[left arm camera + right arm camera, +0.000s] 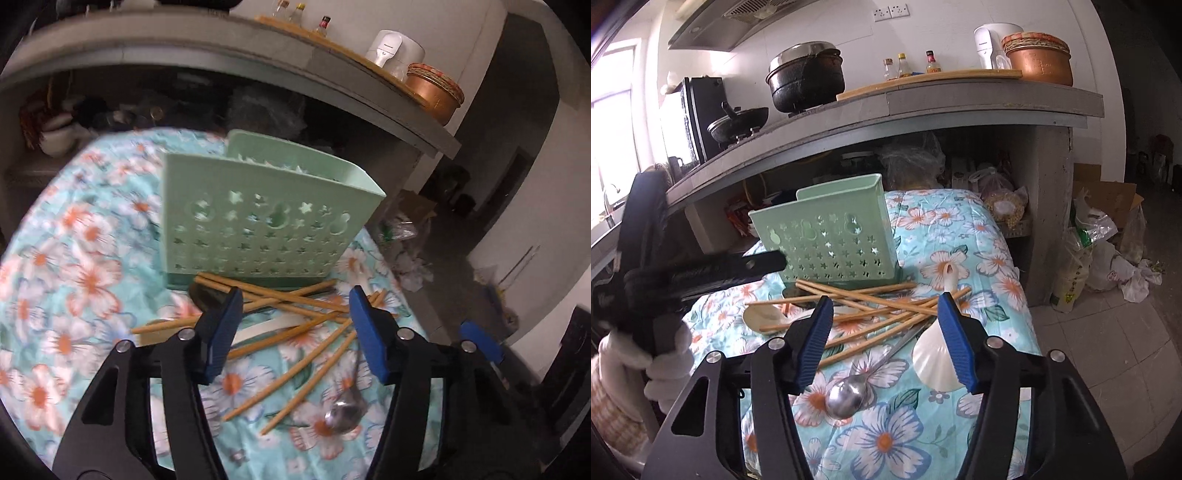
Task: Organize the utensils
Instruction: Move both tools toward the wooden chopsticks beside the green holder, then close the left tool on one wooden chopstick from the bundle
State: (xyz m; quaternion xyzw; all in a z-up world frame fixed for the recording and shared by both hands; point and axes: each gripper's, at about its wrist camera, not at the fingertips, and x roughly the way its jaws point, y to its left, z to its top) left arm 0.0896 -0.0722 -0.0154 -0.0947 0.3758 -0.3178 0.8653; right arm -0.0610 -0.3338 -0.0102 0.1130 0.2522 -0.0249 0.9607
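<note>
A green perforated utensil holder stands on the floral tablecloth. In front of it lies a loose pile of wooden chopsticks, a metal spoon, a white ladle and a beige spoon. A dark spoon lies by the holder's base. My left gripper is open above the chopsticks, empty. My right gripper is open above the pile, empty. The left gripper's black body shows at left in the right wrist view.
A grey kitchen counter overhangs behind the table, with pots, bottles, a white kettle and a copper pot. Bags and a cardboard box sit on the floor at right. The table's right edge drops to tiled floor.
</note>
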